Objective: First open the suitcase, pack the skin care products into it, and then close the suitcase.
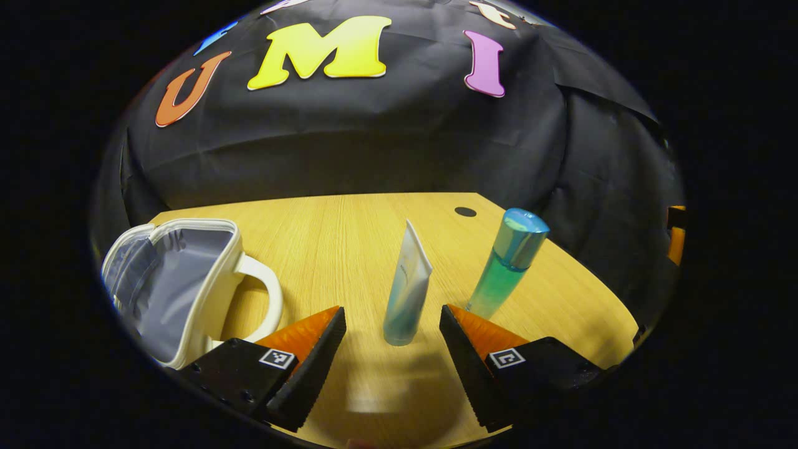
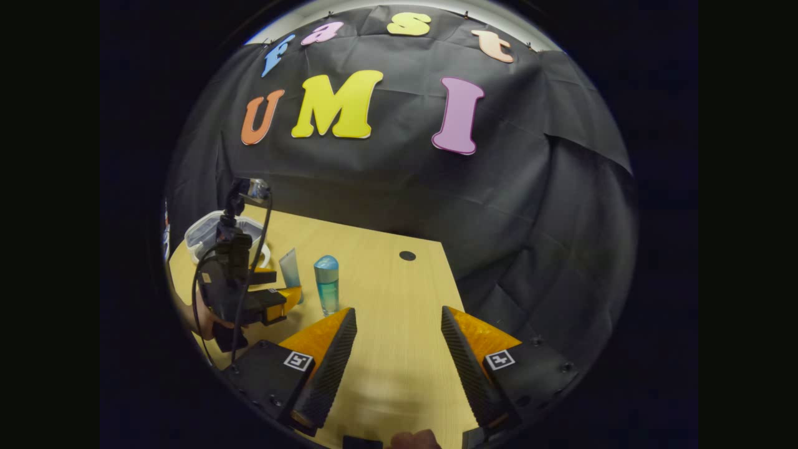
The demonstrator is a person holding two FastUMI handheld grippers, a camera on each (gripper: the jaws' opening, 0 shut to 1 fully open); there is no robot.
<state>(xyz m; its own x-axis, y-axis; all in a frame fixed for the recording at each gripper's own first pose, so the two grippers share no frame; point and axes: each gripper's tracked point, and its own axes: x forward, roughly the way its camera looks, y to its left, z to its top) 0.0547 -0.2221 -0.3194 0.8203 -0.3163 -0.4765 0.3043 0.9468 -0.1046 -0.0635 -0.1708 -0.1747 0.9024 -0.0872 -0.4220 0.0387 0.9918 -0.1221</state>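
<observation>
- One white suitcase [image 1: 181,287] lay unzipped at my table's [image 1: 349,237] left, grey lining showing.
- Teal bottle [image 1: 506,265] stood upright, right of centre.
- Pale tube [image 1: 408,293] stood between my left gripper's [image 1: 393,349] spread fingers, untouched.
- My right gripper [image 2: 399,349] gaped over bare wood.

The right gripper [image 2: 399,349] hangs above the right part of the wooden table [image 2: 399,293] with its two orange-and-black fingers spread wide and only bare wood between them. Toward the table's left edge the left gripper [image 2: 283,299], held by a hand [image 2: 202,321] and trailing a black cable, points at a pale tube [image 2: 289,268] standing upright, with a blue-capped bottle [image 2: 326,284] just beside it. Behind them, near the far left corner, sits the white suitcase [image 2: 209,234], lying open.
</observation>
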